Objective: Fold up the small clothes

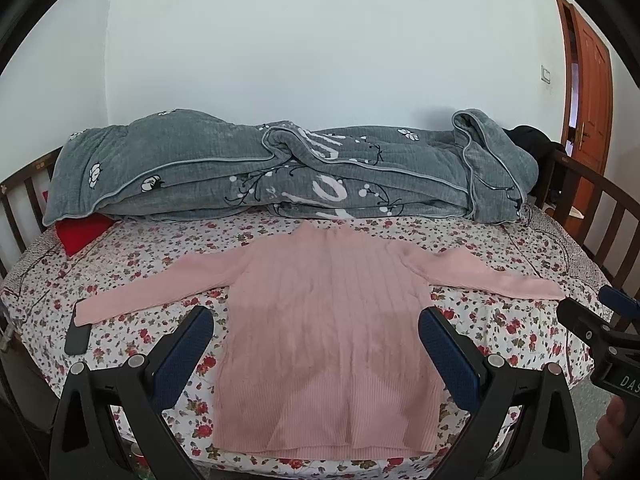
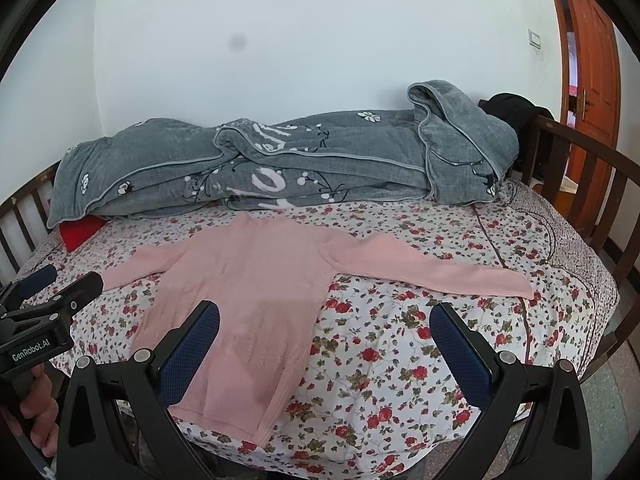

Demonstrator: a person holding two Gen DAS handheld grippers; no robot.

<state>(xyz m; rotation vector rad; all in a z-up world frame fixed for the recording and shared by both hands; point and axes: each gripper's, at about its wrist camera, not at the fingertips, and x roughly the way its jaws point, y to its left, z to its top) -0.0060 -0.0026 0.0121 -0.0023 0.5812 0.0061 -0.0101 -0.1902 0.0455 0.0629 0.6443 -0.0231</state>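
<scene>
A small pink ribbed sweater (image 1: 320, 320) lies flat on the flowered bed sheet (image 1: 500, 332), neck toward the wall, both sleeves spread sideways. It also shows in the right wrist view (image 2: 248, 300). My left gripper (image 1: 316, 320) is open and empty, held above the near edge of the bed over the sweater's body. My right gripper (image 2: 324, 320) is open and empty, to the right of the sweater's hem, over the sheet (image 2: 400, 360). The right gripper also shows at the left view's right edge (image 1: 600, 320), and the left gripper at the right view's left edge (image 2: 52, 292).
A rolled grey quilt (image 1: 280, 172) lies along the wall behind the sweater. A red item (image 1: 80, 232) sticks out under its left end. A black phone (image 1: 78, 336) lies by the left sleeve cuff. Wooden bed rails (image 2: 580, 184) stand at both sides; a door (image 2: 588, 52) is far right.
</scene>
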